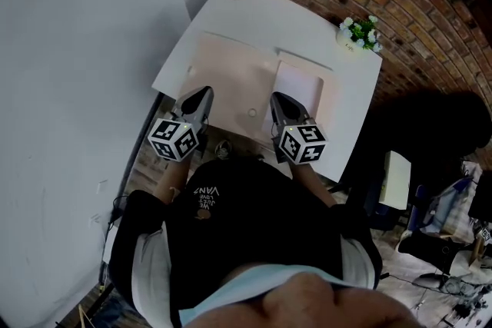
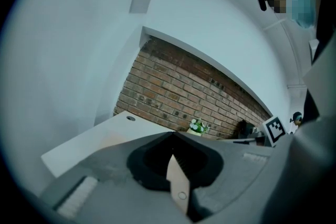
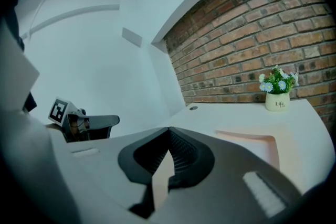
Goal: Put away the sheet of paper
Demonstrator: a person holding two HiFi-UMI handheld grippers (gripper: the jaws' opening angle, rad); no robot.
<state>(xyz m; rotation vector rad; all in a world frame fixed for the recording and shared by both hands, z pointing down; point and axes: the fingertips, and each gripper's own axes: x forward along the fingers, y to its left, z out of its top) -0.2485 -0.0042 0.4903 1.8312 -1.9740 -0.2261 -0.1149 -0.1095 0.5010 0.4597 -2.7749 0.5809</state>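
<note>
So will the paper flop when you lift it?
Probably. The paper lies dead flat on the mat and looks thin, so it would likely droop from a pinched edge. It looks light, so a push would probably just slide it. Lying so flat, its edge may be hard to catch.

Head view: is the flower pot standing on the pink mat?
No, the flower pot stands on the bare white desk at its far right corner, clear of the pink mat.
</note>
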